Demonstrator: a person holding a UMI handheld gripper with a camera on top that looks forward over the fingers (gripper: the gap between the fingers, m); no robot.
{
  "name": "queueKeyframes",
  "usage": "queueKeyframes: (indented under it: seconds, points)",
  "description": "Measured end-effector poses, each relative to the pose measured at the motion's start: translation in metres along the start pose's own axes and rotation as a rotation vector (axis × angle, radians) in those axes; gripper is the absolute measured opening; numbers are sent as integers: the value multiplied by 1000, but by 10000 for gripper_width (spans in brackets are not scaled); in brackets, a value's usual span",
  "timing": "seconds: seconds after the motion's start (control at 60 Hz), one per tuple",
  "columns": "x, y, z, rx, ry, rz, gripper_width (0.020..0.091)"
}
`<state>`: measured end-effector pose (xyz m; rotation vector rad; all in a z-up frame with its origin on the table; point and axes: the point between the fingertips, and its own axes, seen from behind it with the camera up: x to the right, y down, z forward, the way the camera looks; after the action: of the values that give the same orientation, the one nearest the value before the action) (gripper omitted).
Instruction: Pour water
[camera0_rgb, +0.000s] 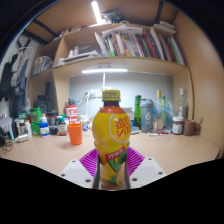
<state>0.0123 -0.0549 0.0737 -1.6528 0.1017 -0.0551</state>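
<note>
A yellow drink bottle (111, 130) with a yellow cap and a red-lettered label stands upright between my fingers, filling the middle of the gripper view. My gripper (111, 163) is shut on the bottle; both purple pads (91, 160) press against its lower sides. The bottle's base is hidden behind the gripper body. An orange cup (75, 133) stands on the wooden table (170, 147) beyond and left of the bottle.
Several small bottles and jars (45, 125) crowd the table's back left. A green bottle (139, 111), a grey flask (148, 114) and jars (178, 124) stand at the back right. Shelves with books (135, 45) rise above the desk.
</note>
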Motion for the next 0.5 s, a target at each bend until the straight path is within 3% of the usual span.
queueKeyframes:
  seconds: [0.117,0.333,0.5]
  points:
    - [-1,-30,5,27,-42,-104,352]
    - [2,-157,76,228,56,-861,350]
    - [-27,-188,149,259,105,-1579,348]
